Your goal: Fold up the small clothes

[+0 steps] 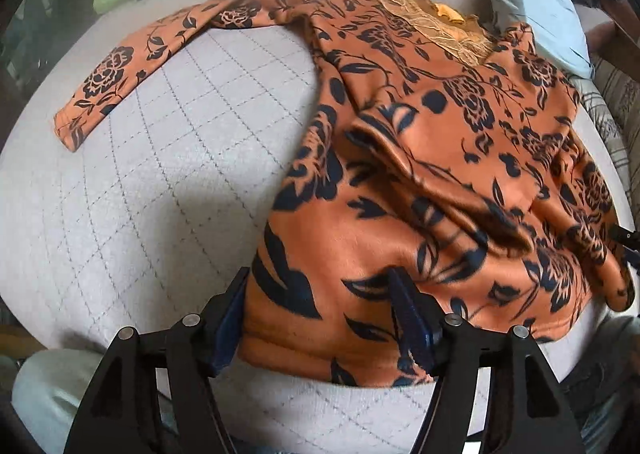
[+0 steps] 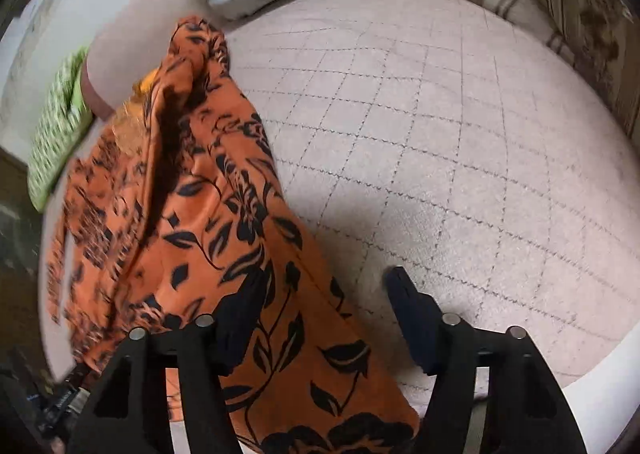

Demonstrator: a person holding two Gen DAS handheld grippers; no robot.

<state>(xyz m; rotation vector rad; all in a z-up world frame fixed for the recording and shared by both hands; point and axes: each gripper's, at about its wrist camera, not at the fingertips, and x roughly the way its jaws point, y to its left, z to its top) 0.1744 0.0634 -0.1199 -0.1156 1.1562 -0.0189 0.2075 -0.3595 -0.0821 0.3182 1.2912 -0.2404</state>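
Both claws agape astride unlabelled orange top (image 1: 420,174).

Both grippers are showing matte black angular plastic linkages with round silver pivot pins (image 1: 191,319) and dark blue ribbed fingers (image 2: 412,318).

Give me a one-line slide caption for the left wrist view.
Left gripper, fingers open around the hem of an orange floral top on a quilted grey cushion, one sleeve spread out.
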